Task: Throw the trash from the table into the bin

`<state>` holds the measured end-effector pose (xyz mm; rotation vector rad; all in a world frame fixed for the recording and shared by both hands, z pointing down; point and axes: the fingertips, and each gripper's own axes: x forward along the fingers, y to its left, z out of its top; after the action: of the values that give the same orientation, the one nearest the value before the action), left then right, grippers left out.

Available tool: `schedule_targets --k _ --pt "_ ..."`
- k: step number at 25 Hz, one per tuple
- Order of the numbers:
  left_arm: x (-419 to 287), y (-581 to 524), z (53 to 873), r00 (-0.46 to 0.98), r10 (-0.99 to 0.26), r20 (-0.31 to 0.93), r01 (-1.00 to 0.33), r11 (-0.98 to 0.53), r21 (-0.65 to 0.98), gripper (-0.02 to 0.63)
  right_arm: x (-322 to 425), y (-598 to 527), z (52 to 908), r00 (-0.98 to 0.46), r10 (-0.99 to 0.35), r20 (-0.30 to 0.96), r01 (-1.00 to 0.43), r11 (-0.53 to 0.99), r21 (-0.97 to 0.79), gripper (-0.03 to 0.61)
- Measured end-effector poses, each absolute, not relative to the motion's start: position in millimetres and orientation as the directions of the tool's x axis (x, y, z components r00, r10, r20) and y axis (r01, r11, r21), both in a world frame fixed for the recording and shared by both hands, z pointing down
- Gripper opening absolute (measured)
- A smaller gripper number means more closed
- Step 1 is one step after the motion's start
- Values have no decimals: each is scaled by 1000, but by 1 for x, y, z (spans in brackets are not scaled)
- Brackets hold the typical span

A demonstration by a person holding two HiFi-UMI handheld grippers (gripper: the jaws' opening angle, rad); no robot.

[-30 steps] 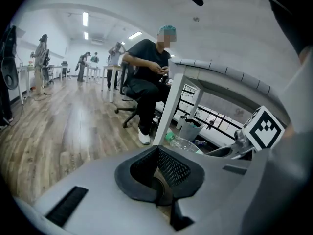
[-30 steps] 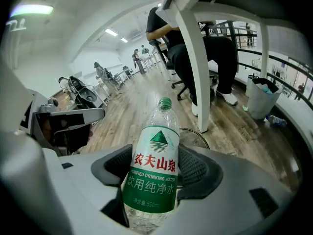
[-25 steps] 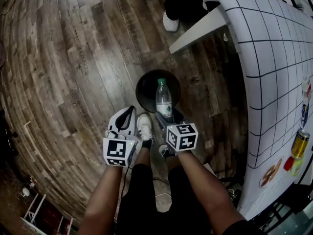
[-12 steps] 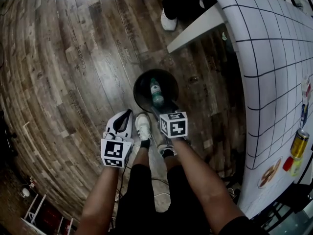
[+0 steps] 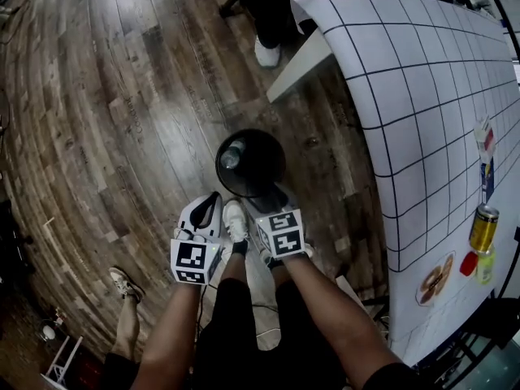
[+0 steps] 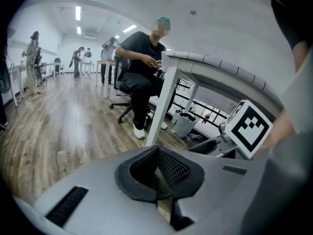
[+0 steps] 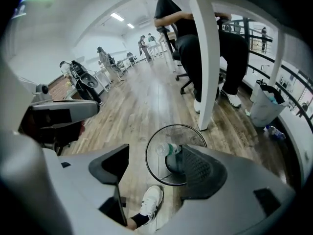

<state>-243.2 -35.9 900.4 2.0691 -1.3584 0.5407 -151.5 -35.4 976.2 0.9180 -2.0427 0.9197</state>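
Hovering over the mesh bin (image 5: 264, 167), right gripper (image 7: 153, 167) jaws have just been opening fully, empty, to drop the water bottle (image 5: 231, 154) lying inside; left gripper (image 6: 157, 184) closed, empty

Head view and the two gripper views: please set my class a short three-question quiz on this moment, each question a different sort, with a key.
1. True or false: the plastic bottle lies inside the black bin.
2. Choose: the right tongs are A) shut on the bottle, B) open and empty, C) shut on a can.
3. Short answer: which metal drink container is on the gridded table?
Key: 1 true. 2 B; they have just been opening, with nothing between them. 3 the yellow can.
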Motion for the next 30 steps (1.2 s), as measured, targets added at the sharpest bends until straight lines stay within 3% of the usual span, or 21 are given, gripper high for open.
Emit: schedule_targets --k 9,20,23,30 --pt "-230 -54 818 411 -723 555 -912 -314 265 22 -140 -56 867 -524 -456 719 -819 502 -278 333" --pt "-227 -75 678 412 -808 422 -911 -352 215 23 -124 -77 707 -495 -668 556 -849 508 -146 70" --pt "-223 -73 645 415 -823 388 -909 -358 213 23 -111 -81 670 -487 -716 499 -862 485 -146 37" --pt "-213 -69 562 453 -839 301 -892 -420 168 23 -106 -80 562 -520 -800 298 -850 519 -89 25"
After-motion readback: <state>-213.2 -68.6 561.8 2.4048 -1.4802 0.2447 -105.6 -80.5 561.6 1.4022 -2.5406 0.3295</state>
